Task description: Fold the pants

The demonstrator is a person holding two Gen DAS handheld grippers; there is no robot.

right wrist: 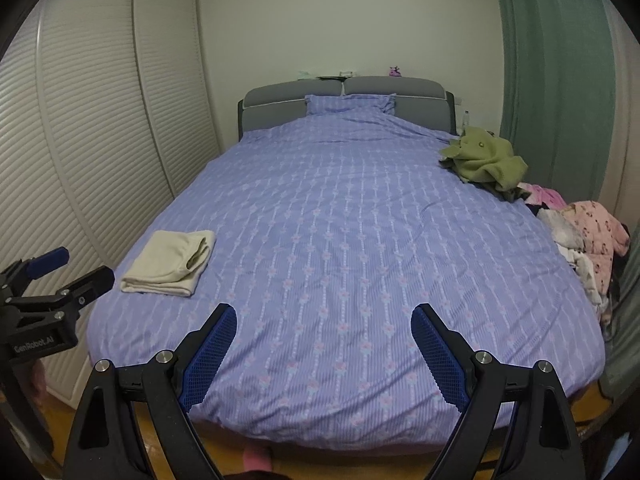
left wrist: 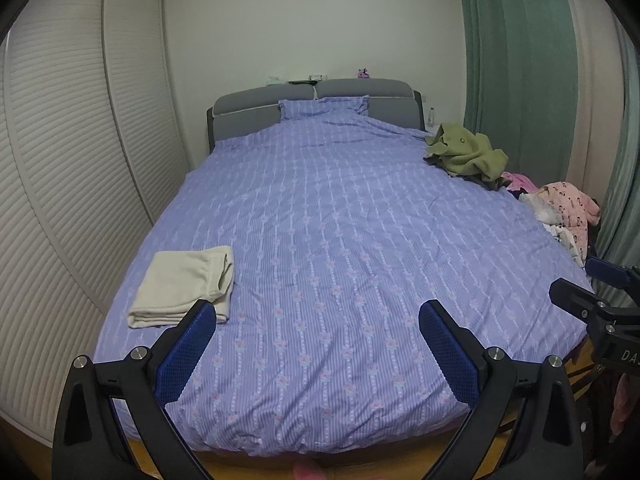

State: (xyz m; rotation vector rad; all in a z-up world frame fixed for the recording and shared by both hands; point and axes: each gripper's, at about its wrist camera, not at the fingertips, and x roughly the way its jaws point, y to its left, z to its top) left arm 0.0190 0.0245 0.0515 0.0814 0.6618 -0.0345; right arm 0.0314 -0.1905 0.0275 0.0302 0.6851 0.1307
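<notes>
A cream garment (left wrist: 184,286) lies folded into a neat rectangle near the bed's front left corner, also visible in the right wrist view (right wrist: 170,263). My left gripper (left wrist: 318,312) is open over the foot of the bed, its left finger just below the folded piece. My right gripper (right wrist: 324,314) is open too, empty, held above the bed's foot. An olive green garment (left wrist: 466,152) lies crumpled at the far right of the bed (right wrist: 484,158). The other gripper shows at each view's side edge.
A purple patterned duvet (left wrist: 340,240) covers the bed. A heap of pink and white clothes (right wrist: 588,240) sits at the right edge. Slatted wardrobe doors (left wrist: 60,160) run along the left, green curtains (left wrist: 516,60) hang on the right. Wooden floor lies below the bed's foot.
</notes>
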